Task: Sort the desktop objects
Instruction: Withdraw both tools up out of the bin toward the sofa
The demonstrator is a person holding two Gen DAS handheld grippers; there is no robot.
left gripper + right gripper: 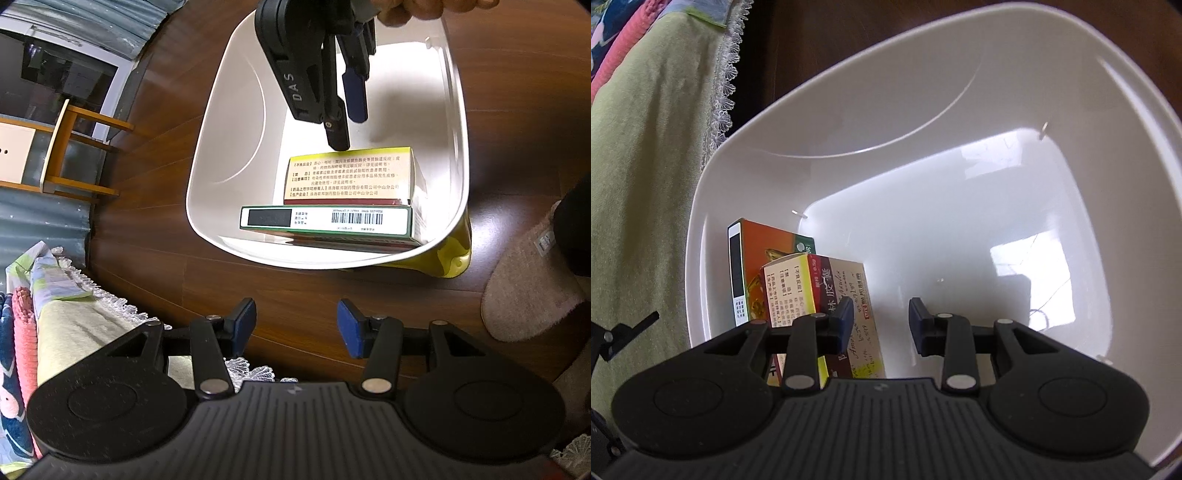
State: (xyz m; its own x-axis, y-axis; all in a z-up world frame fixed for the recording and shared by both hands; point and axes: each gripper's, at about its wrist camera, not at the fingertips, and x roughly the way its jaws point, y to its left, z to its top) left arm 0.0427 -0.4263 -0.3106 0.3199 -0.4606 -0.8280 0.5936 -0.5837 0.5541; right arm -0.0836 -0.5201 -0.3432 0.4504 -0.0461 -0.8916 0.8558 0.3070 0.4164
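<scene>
Boxes: yellow-and-maroon cardboard medicine box (349, 177) is lying atop green-edged flat box (328, 221) inside white plastic bin (221, 155).
Right gripper (881, 321): jaws are hanging open, empty, inside the bin.
Left gripper (297, 325): jaws are gaping open outside the bin.

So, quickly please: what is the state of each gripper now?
Left gripper: open, holding nothing, over the floor near the bin.
Right gripper: open, holding nothing, inside the bin, beside the boxes.
</scene>
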